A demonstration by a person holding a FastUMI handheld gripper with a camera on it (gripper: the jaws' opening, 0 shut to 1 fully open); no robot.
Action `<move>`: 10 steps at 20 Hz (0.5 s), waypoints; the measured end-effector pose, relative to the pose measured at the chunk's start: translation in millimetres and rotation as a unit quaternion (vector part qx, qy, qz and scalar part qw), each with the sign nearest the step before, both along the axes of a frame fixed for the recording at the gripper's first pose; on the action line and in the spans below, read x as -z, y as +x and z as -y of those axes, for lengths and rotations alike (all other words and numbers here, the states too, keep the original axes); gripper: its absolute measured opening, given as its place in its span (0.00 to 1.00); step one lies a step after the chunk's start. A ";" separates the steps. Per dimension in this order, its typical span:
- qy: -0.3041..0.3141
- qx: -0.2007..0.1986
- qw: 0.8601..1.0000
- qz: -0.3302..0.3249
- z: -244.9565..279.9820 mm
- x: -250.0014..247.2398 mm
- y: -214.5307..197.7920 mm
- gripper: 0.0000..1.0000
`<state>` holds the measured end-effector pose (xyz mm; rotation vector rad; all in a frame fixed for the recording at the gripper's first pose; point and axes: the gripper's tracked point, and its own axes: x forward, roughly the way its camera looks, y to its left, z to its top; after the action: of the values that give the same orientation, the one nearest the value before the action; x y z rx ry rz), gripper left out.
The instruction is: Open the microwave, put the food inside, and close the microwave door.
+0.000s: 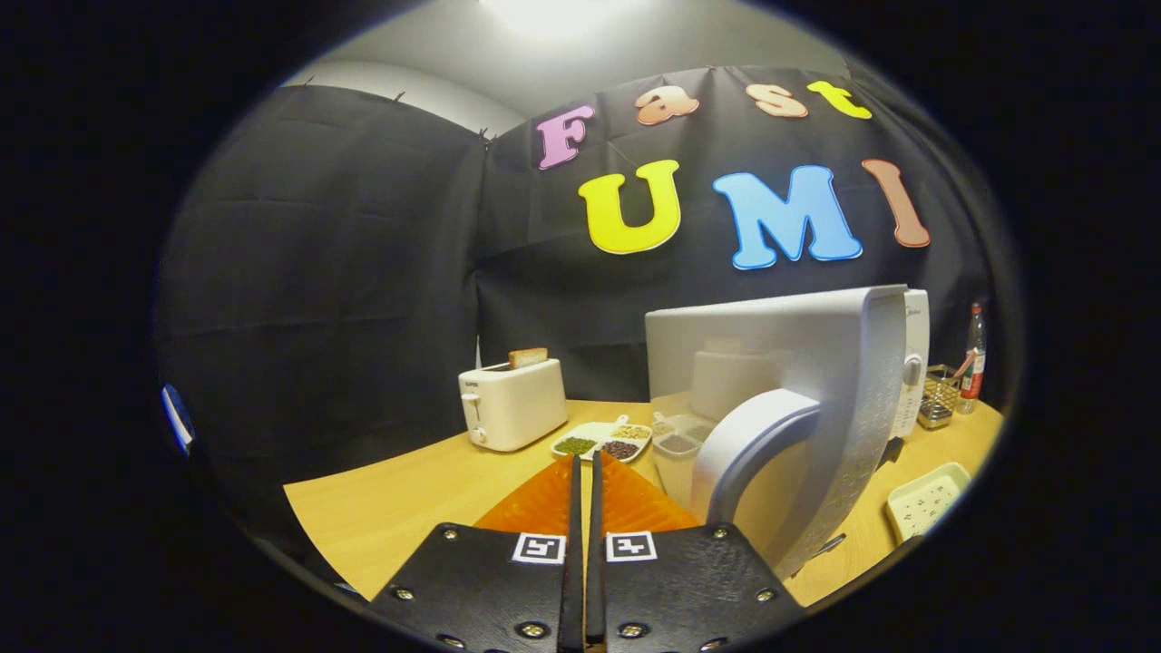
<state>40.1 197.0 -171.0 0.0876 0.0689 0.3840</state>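
The white microwave [912, 345] stands on the wooden table [408, 499], to the right of my fingers. Its door [726, 354] is swung partly open toward me, and its glossy outer face mirrors the toaster and the dish. The curved white door handle [753, 435] is just right of my fingertips and apart from them. My gripper [585, 462] is shut, its fingers nearly touching with nothing between them. A pale square tray [925, 499] with small specks lies on the table below the microwave's control side. The inside of the microwave is hidden by the door.
A white toaster [512, 404] with a slice of toast stands beyond my fingers to the left. A divided dish [603, 440] of beans and grains lies just ahead. A wire caddy [939, 394] and a red-capped bottle [973, 363] stand right of the microwave.
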 end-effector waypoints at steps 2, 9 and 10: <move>-0.008 0.027 1.000 0.000 15.3 1.7 9.1 0.01; -0.001 0.094 0.995 -0.030 69.3 17.8 37.3 0.01; -0.005 0.104 0.994 -0.026 77.7 15.4 41.9 0.01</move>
<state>82.0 119.3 -186.4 0.0946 0.1114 0.1723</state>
